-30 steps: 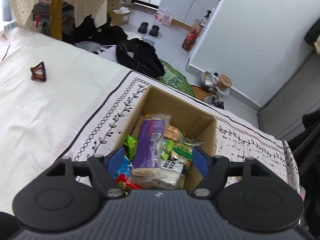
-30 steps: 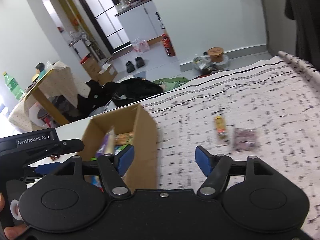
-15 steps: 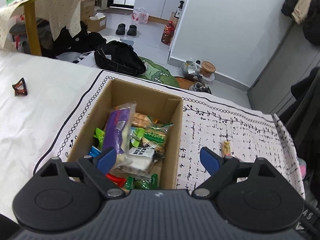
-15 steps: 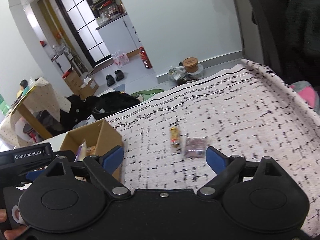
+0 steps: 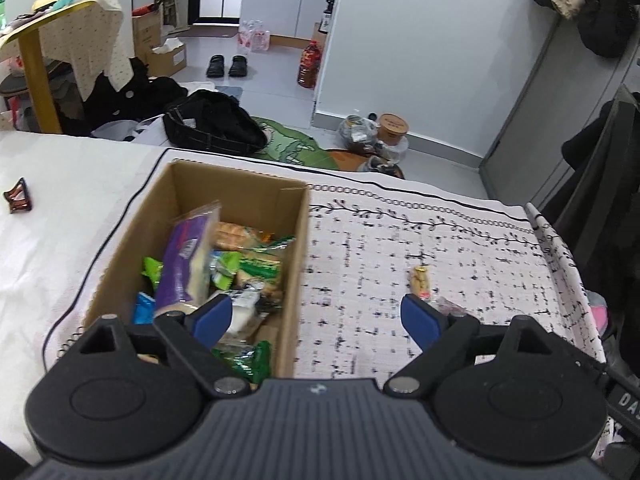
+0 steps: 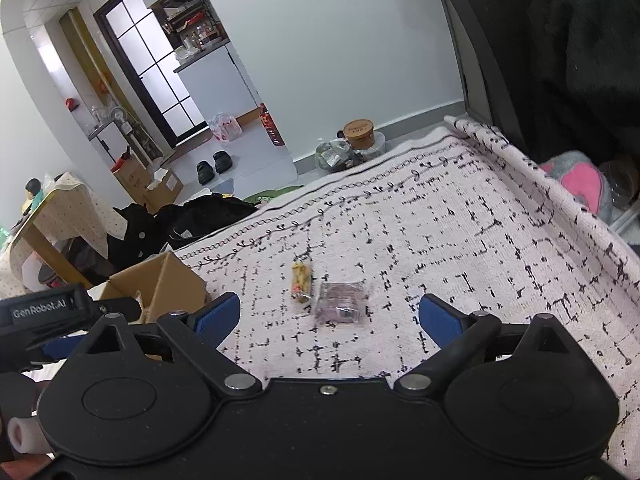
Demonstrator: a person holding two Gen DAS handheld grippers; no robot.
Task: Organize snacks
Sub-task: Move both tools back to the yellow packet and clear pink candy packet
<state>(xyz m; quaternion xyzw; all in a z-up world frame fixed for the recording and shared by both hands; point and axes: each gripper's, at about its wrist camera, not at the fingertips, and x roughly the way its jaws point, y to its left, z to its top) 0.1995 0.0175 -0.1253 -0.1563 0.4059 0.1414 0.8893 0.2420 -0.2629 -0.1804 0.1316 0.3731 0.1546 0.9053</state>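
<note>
A cardboard box [image 5: 296,240] filled with several snack packets, a tall purple packet [image 5: 186,258] among them, stands on the patterned cloth; its corner shows in the right wrist view [image 6: 168,280]. A small yellow snack bar [image 6: 301,287] and a clear packet with purple contents [image 6: 341,305] lie side by side on the cloth right of the box. The bar also shows in the left wrist view [image 5: 419,282]. My left gripper [image 5: 316,320] is open and empty, over the box's right wall. My right gripper [image 6: 330,320] is open and empty, just short of the two loose snacks.
A dark hair clip [image 5: 17,197] lies on the white cloth far left. The table's far edge drops to a floor with a black bag [image 5: 212,124], shoes and jars. The cloth's rolled right edge [image 6: 560,196] borders dark hanging clothes.
Both grippers swung right and opened wider. The left one went from centred over the box to its right wall. The right one now faces the two loose snacks, which appear closer.
</note>
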